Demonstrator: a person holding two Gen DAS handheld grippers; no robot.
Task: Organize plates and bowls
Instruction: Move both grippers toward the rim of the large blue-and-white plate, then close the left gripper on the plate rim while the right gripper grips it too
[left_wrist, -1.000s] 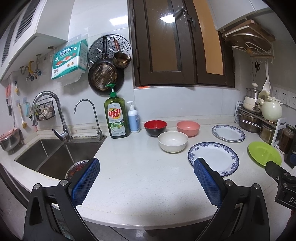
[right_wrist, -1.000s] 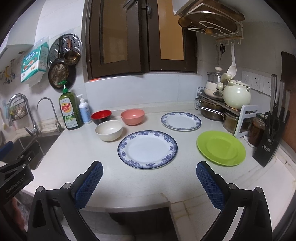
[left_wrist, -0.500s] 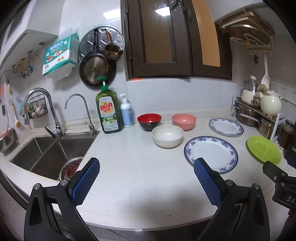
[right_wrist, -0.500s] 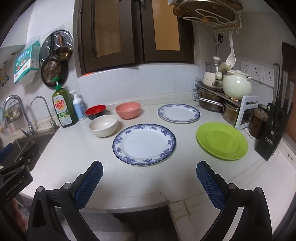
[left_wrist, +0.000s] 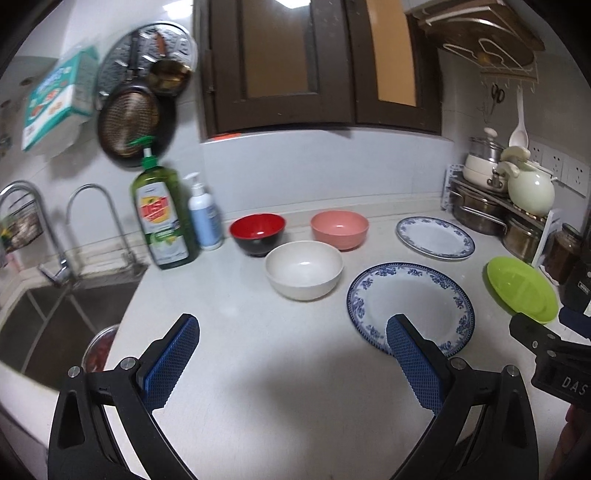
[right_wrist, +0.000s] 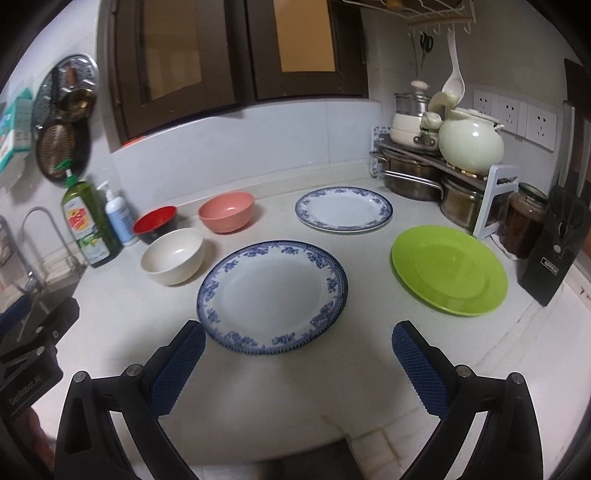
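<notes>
Left wrist view shows the left gripper (left_wrist: 291, 341) wide open above the white desk (left_wrist: 258, 369), holding nothing. From left to right on the desk stand a green soap bottle (left_wrist: 162, 218), a red bowl (left_wrist: 258, 233), a white bowl (left_wrist: 303, 268) nearer, a pink bowl (left_wrist: 340, 229), a large blue-rimmed plate (left_wrist: 410, 302) near, a smaller blue-rimmed plate (left_wrist: 435, 237) far, and a green plate (left_wrist: 521, 288) at the right. In the right wrist view the right gripper (right_wrist: 298, 345) is also wide open and empty, just in front of the large plate.
</notes>
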